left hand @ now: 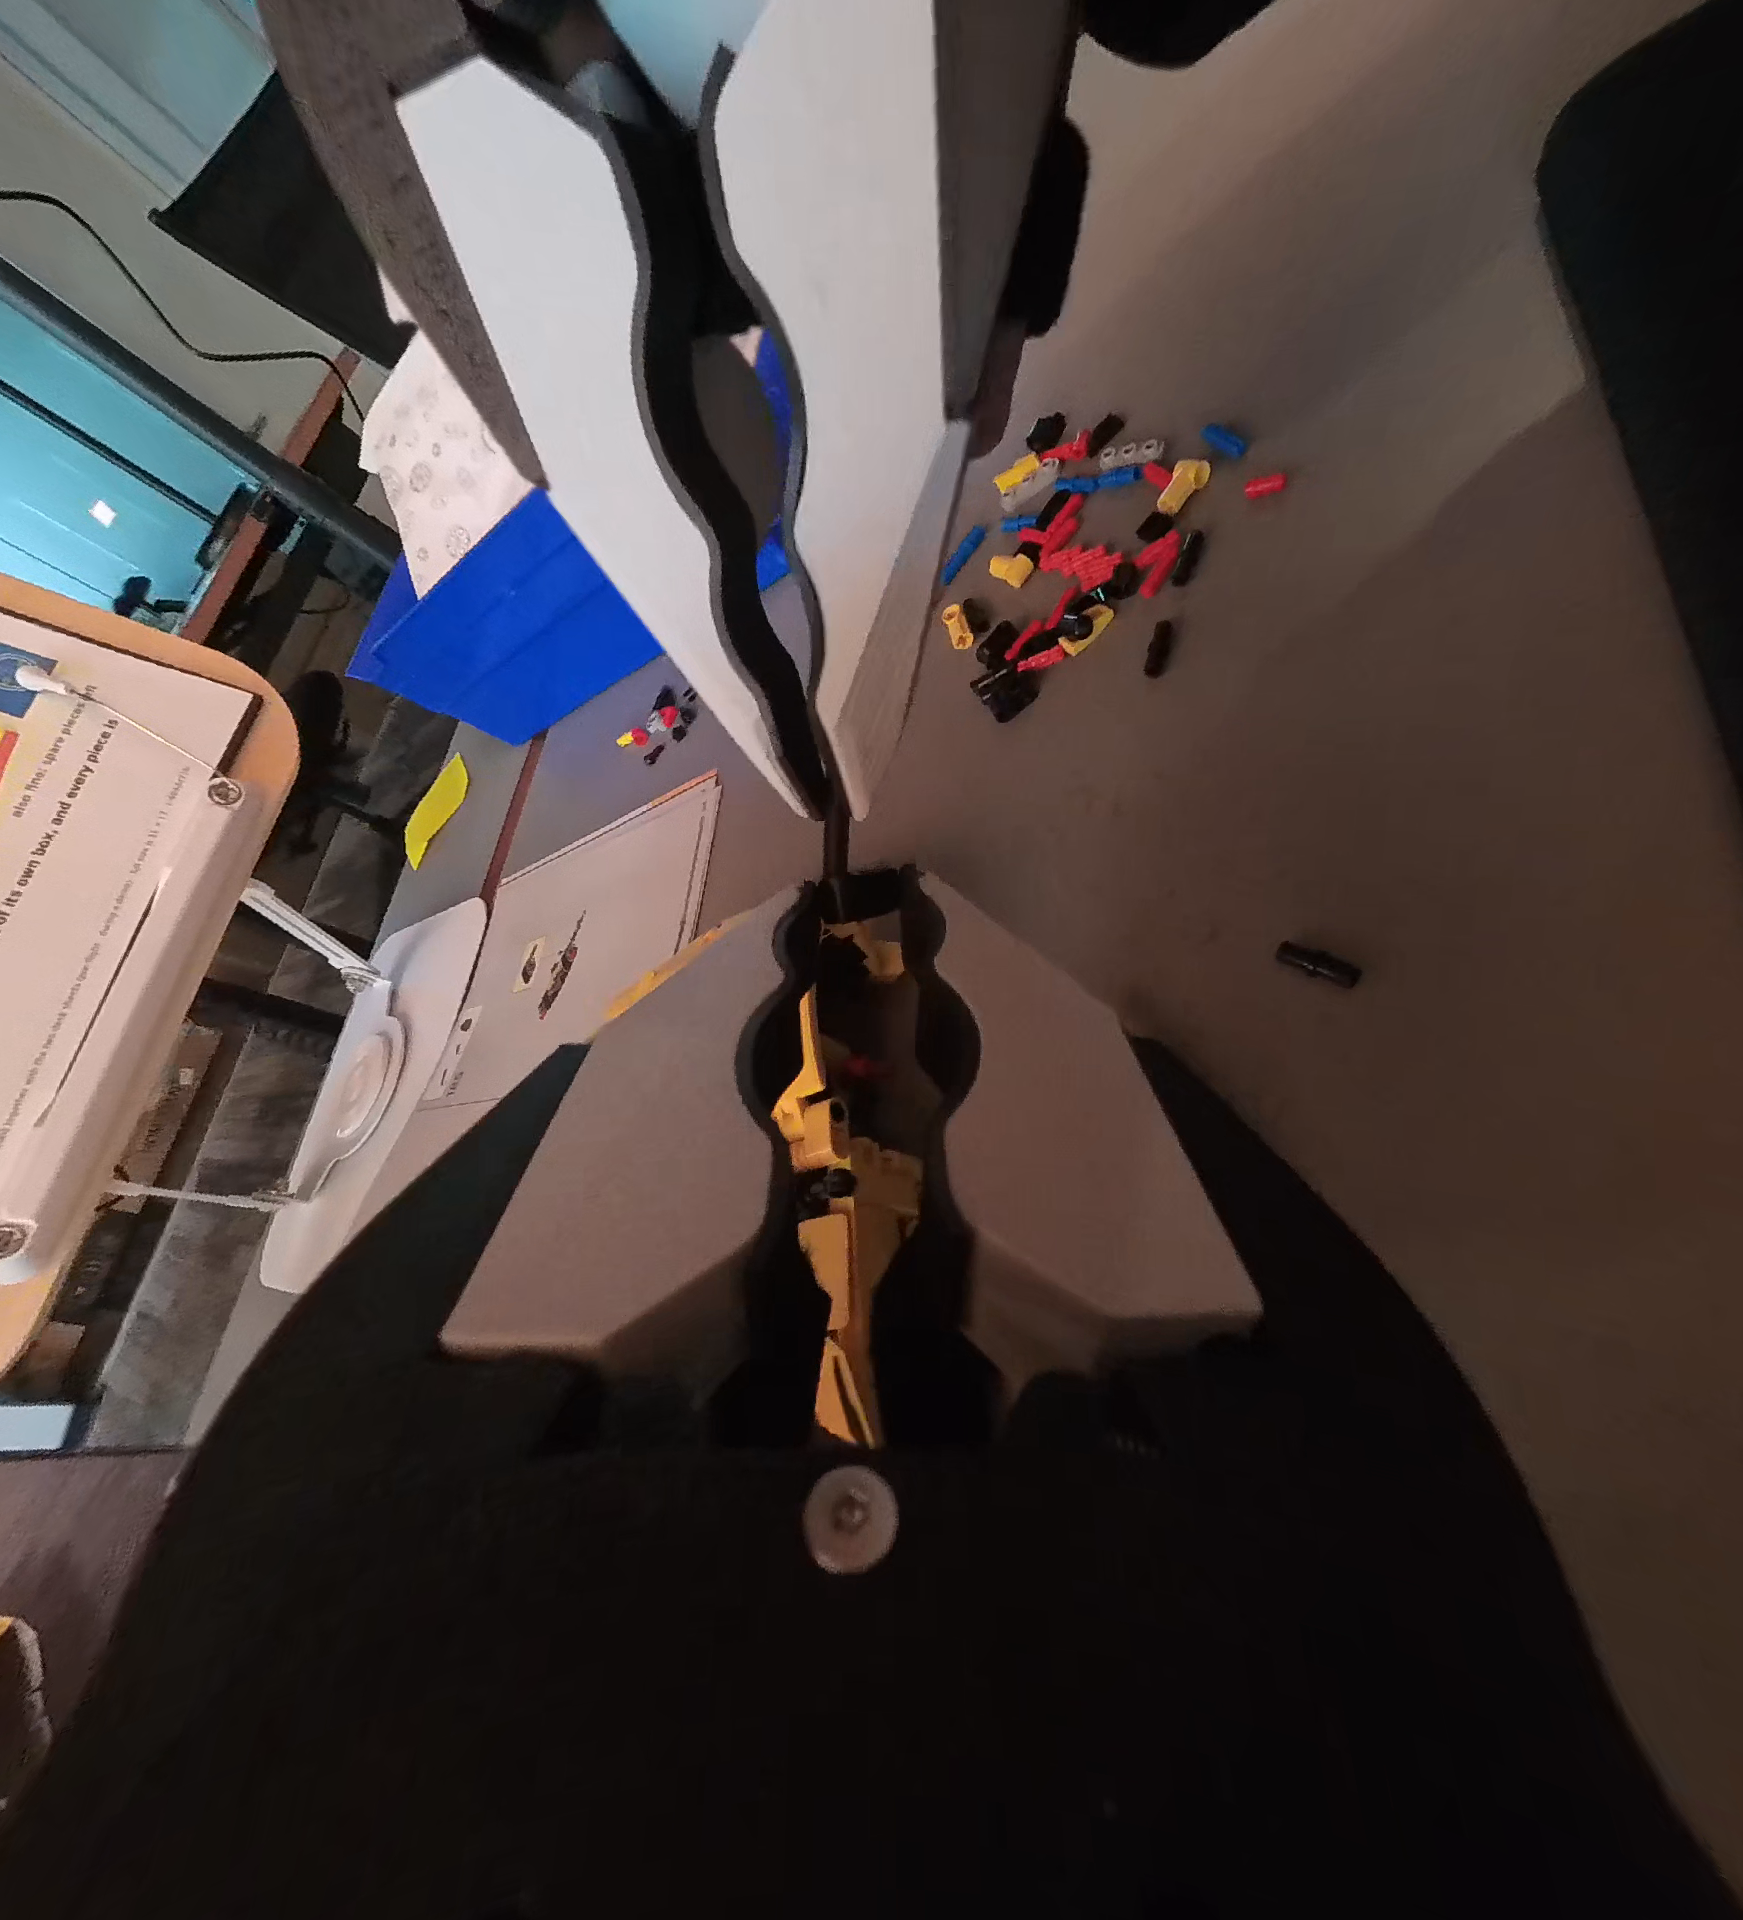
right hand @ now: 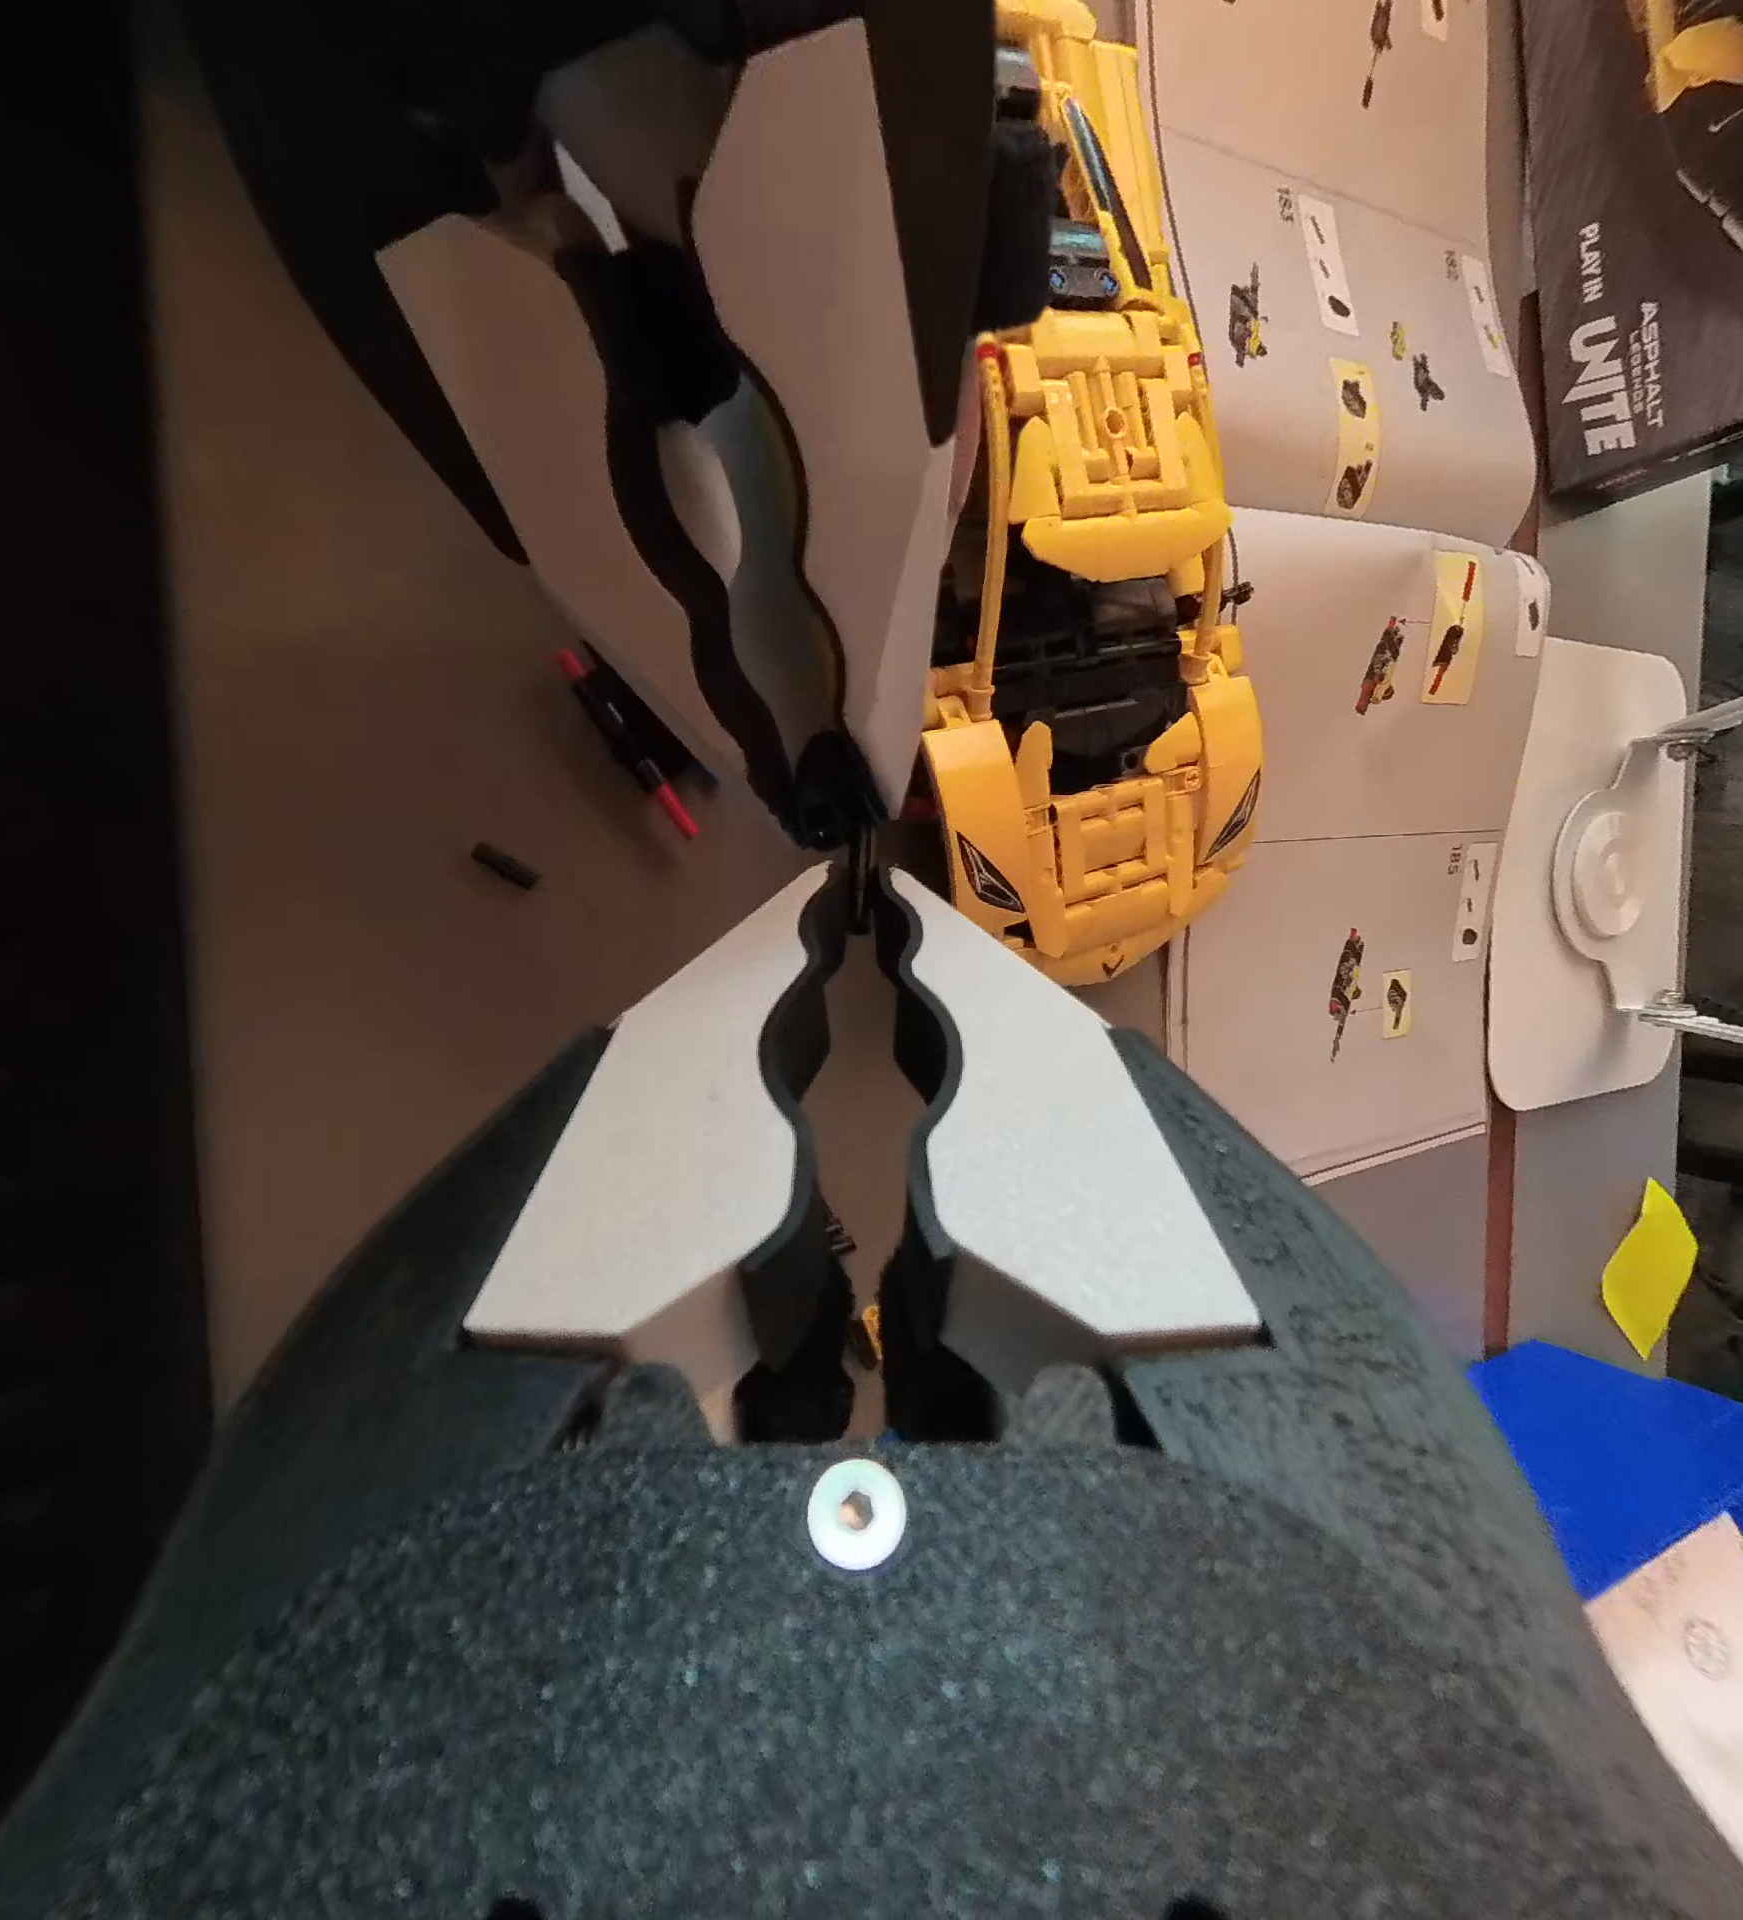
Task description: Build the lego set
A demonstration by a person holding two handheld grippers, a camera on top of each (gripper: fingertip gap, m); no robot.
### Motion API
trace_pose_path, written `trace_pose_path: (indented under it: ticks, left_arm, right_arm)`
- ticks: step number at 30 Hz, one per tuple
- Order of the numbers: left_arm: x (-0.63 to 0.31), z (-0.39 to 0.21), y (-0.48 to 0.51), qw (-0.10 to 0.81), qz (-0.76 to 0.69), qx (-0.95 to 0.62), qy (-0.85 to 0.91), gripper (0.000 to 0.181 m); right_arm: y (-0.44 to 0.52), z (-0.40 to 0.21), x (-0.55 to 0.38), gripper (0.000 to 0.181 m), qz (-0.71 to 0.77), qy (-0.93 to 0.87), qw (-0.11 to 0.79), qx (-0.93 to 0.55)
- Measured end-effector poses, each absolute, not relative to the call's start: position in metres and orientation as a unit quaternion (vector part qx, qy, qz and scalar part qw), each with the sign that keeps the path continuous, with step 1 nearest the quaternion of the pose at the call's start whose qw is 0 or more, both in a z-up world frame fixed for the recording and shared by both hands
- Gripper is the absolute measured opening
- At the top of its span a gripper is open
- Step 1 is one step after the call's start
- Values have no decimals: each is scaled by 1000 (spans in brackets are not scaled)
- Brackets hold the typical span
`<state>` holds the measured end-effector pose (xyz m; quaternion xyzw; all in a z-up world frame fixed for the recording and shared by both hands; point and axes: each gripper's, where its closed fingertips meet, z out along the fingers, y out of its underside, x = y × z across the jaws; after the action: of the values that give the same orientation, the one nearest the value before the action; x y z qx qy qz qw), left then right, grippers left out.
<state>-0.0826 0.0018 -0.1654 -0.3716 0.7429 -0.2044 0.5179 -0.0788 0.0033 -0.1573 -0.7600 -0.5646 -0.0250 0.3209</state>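
My left gripper (left hand: 862, 883) and right gripper (right hand: 859, 878) meet tip to tip above the table. The left is shut on a small rounded black piece (right hand: 827, 777). The right is shut on a thin black pin (right hand: 860, 894), which touches the black piece. In the left wrist view the right gripper (left hand: 825, 805) comes in from the top with the pin (left hand: 836, 847). The yellow Lego car (right hand: 1085, 623) sits on the table just right of the tips. It also shows through the gap between my left fingers (left hand: 846, 1143).
Several loose red, blue, yellow and black pieces (left hand: 1085, 551) lie on the table, with a single black pin (left hand: 1319, 963) apart. A black-and-red axle (right hand: 638, 743) lies on the left. An open instruction booklet (right hand: 1345, 727), the set's box (right hand: 1677, 260) and a blue bin (right hand: 1656, 1475) are at the right. Both grippers' tips are close together, under 4 cm apart.
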Motion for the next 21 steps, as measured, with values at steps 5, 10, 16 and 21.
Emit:
trace_pose_path:
  ticks: [5,10,16,21]
  left_arm:
    - [-82,-167,1,519,-194,-364,749,14]
    - [-82,-165,1,513,-210,-374,743,14]
    - [-82,-165,2,511,-213,-378,742,14]
    - [-82,-163,2,514,-219,-380,737,14]
  right_arm:
    - [2,-159,-79,4,-17,-568,316,-760]
    - [3,-157,-78,4,-15,-559,324,-763]
    - [5,-156,-77,5,-8,-547,325,-771]
    - [5,-153,-78,5,12,-536,335,-775]
